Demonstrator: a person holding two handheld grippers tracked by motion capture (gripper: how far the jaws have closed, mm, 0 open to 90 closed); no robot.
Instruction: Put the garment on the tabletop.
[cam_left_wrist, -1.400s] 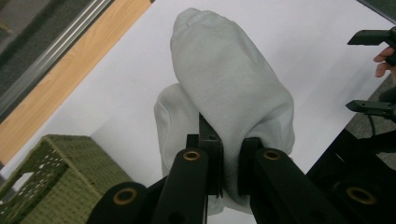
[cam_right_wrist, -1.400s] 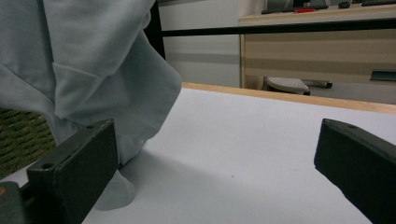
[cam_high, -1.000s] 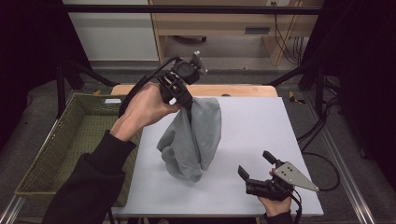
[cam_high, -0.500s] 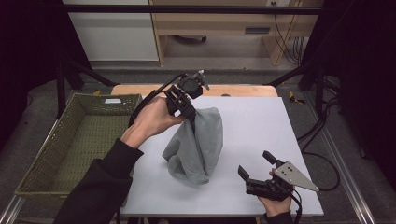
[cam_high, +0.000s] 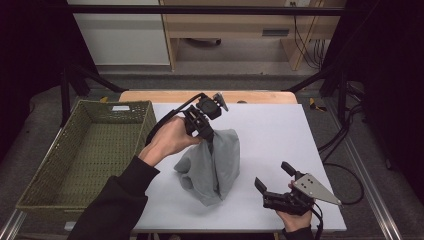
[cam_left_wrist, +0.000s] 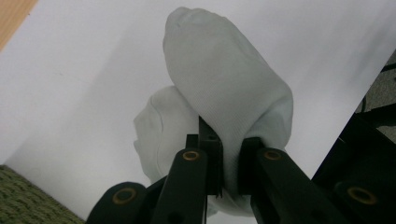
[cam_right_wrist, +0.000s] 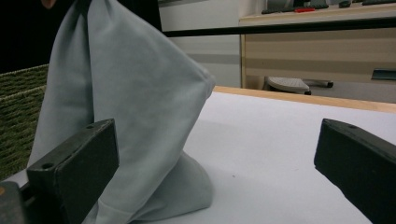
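We hold the grey cloth (cam_high: 212, 162) by a pinched bunch at its top, with the jaws of our left gripper (cam_high: 206, 136) clenched on the fabric; in the left gripper view the two black jaws press a fold between them. Gripped high like this, the cloth hangs down in a loose cone, and its lower end rests crumpled on the white worktop (cam_high: 280, 130), near the middle. That single high grip lets the weight of the fabric pull it straight, which we judge to be the reason for holding it there: a hanging cloth shows its edges and is easier to catch at a second point.

Our right gripper (cam_high: 276, 179) sits low at the near right of the worktop, apart from the cloth, its jaws spread wide and holding nothing. In the right gripper view they frame the hanging fabric, so it seems placed to take hold of a lower part.

The green woven basket (cam_high: 70, 150) stands just beside the worktop on our left, with nothing in it.
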